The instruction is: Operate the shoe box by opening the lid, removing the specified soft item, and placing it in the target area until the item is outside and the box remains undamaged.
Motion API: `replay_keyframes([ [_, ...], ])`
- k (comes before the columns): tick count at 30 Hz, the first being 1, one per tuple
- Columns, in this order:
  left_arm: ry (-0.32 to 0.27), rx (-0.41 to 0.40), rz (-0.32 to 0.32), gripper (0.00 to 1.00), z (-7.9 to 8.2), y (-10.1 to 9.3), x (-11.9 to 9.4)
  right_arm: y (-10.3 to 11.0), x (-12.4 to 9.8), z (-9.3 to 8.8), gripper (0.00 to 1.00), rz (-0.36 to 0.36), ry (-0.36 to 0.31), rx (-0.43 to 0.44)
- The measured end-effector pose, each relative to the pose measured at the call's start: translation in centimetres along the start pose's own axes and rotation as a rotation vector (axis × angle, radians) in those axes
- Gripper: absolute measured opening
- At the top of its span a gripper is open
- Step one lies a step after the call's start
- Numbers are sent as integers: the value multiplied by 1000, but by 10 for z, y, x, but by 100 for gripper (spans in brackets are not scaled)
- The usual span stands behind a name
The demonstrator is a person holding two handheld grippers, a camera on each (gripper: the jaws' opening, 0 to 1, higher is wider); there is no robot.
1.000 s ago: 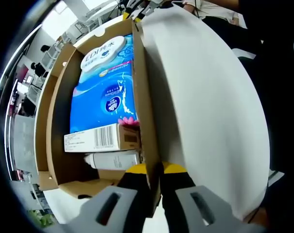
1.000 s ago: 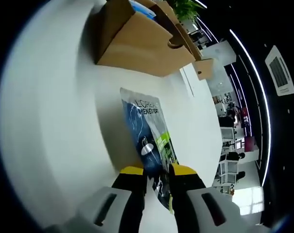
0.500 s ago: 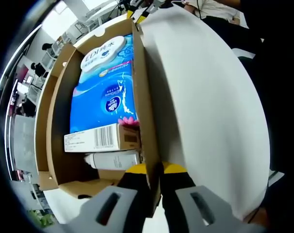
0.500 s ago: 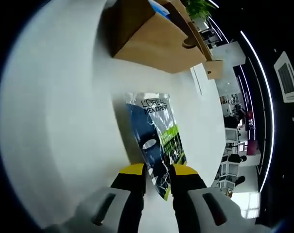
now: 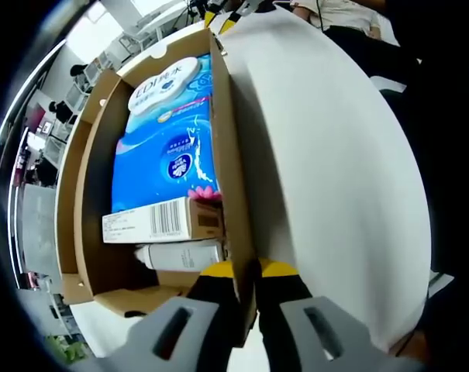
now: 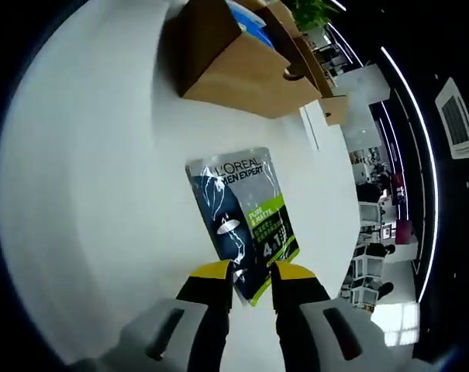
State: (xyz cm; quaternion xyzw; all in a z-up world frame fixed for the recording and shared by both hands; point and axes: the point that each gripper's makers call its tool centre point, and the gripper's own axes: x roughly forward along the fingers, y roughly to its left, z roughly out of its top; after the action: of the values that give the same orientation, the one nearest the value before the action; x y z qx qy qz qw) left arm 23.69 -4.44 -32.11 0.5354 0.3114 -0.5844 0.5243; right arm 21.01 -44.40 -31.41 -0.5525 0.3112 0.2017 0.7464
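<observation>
The white surface (image 6: pixel 87 194) carries everything, and it is the largest thing in the right gripper view; on it, well apart from the box (image 6: pixel 234 66), lies the packet (image 6: pixel 242 217), a dark sachet with a green label; over the last second this packet has turned from an edge-on, hanging strip to a flat, face-up sheet resting on the surface, so the soft item looks to be set down outside the box in what I take to be the target area.

The box in the left gripper view (image 5: pixel 83 194) has not shifted at all in that time; its lid stands open and its brown walls look whole, with a blue tissue pack (image 5: pixel 168 147), a small carton with a barcode (image 5: pixel 160 221) and a white tube (image 5: pixel 180 254) inside.

The left tool (image 5: pixel 246 273) stays clamped, jaws close together, on the near wall of the box, steadying it; the grip has not changed.

The right tool (image 6: pixel 251 271) has its yellow-tipped jaws narrowly apart on either side of the near corner of the packet; whether they still pinch it or have just let go I cannot tell, since the corner lies between them either way.

As a judgement, the task is nearly finished: what remains is to part the right jaws and draw back without dragging the packet, then ease the left tool off the cardboard so the wall is not bent.
</observation>
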Motion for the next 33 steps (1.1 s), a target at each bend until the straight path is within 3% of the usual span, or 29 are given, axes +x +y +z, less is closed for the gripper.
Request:
replay_keyframes([
  [3, 1, 0, 1, 6, 0, 0, 0, 4, 5, 6, 19, 12, -44, 90],
  [7, 1, 1, 2, 6, 0, 0, 0, 0, 10, 15, 19, 22, -110, 270],
  [10, 6, 1, 4, 6, -1, -1, 0, -9, 18, 27, 19, 30, -220, 520],
  [12, 7, 0, 5, 6, -1, -1, 0, -12, 25, 31, 19, 48, -262, 633],
  [18, 7, 0, 6, 6, -1, -1, 0, -10, 37, 30, 21, 66, -261, 731],
  [27, 8, 1, 6, 6, 0, -1, 0, -17, 45, 21, 18, 98, -320, 1031],
  [33, 10, 0, 7, 6, 0, -1, 0, -6, 50, 24, 20, 138, -298, 1054],
])
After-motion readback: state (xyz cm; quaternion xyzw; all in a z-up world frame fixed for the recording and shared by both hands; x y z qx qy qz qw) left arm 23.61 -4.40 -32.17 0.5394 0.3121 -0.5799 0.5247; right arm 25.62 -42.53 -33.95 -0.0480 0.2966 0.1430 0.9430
